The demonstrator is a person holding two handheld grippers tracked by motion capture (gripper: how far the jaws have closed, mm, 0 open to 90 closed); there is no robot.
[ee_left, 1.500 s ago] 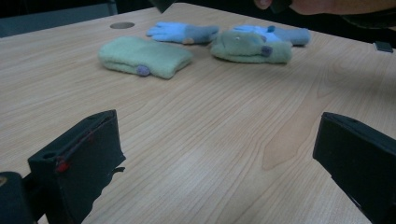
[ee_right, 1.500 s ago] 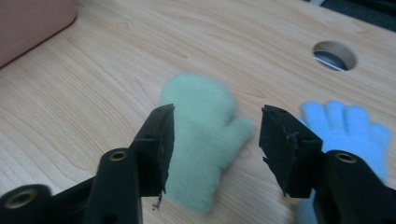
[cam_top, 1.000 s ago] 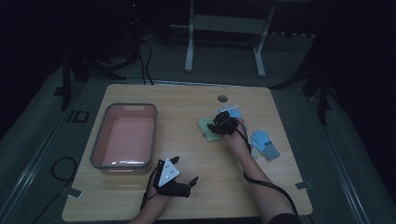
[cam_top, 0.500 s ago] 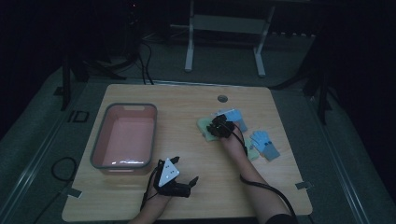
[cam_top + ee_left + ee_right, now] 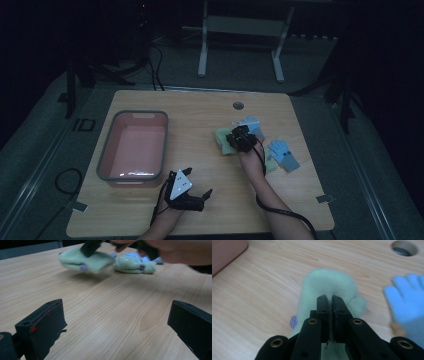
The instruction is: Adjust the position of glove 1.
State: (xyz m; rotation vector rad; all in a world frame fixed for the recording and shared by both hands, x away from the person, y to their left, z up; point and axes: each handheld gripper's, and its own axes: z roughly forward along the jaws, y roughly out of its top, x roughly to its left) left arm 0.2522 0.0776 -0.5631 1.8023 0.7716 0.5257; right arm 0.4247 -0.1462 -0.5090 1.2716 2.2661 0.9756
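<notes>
Risk at this moment: the right gripper [image 5: 331, 315] is pinching only a thin fold of the soft pale-green fleece glove [image 5: 324, 285], so the fabric may be slipping out if the hand is swinging quickly toward the pink rectangular plastic tub [image 5: 132, 147]; a trailing edge could also be dragging the second pale-green glove [image 5: 135, 265] or the light-blue knitted glove [image 5: 404, 300] lying just beside it. Its jaws have just been closing and are now pressing nearly together on the fleece, which is hanging just above the light wooden table [image 5: 200, 115]; the right forearm is reaching forward, gripper pointing down and away. The left gripper [image 5: 192, 197] is resting near the table's front edge, jaws standing wide apart and holding nothing.
</notes>
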